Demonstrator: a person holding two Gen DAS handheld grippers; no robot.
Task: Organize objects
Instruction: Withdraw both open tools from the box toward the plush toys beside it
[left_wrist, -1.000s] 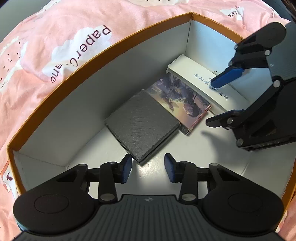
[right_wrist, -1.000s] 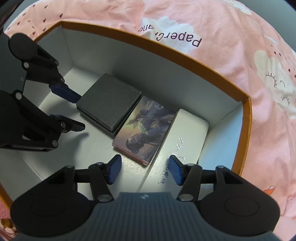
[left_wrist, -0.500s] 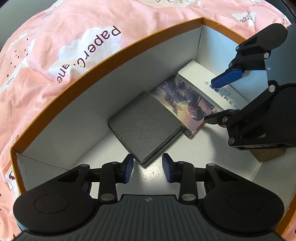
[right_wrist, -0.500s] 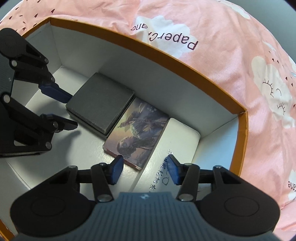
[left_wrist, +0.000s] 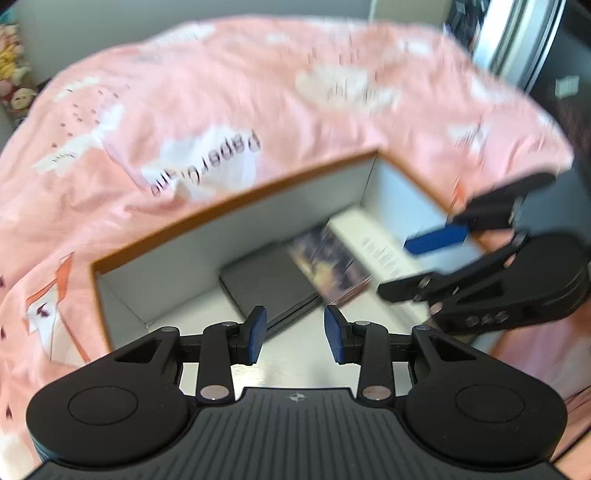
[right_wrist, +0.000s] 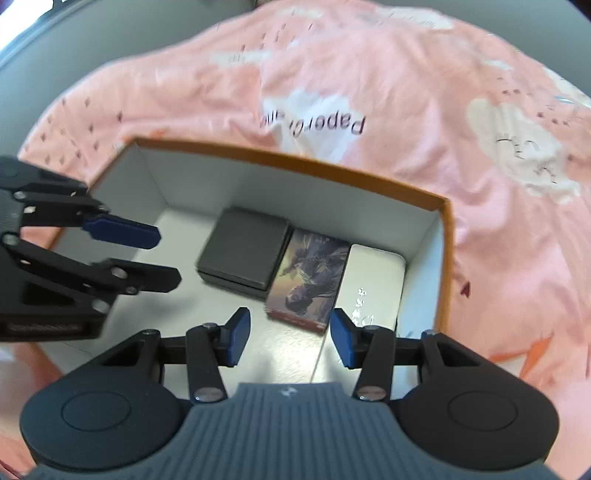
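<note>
Both grippers, left (left_wrist: 293, 338) and right (right_wrist: 288, 338), half apart and empty, above box (right_wrist: 295, 162); three flat items (right_wrist: 308, 277) lower centre. Lift clear straight up, avoiding walls.

The left hand-held gripper (left_wrist: 293, 334) points steeply downward, its blue pads apart with nothing between them; its jaws have just been closing, then eased slightly apart. In the right wrist view it shows from the side (right_wrist: 162, 254), one finger above the other, both bare. The right hand-held gripper (right_wrist: 286, 336) also tilts steeply down, jaws parted and empty, and has just been closing a little. In the left wrist view it appears blurred (left_wrist: 406, 266) at the right.
</note>
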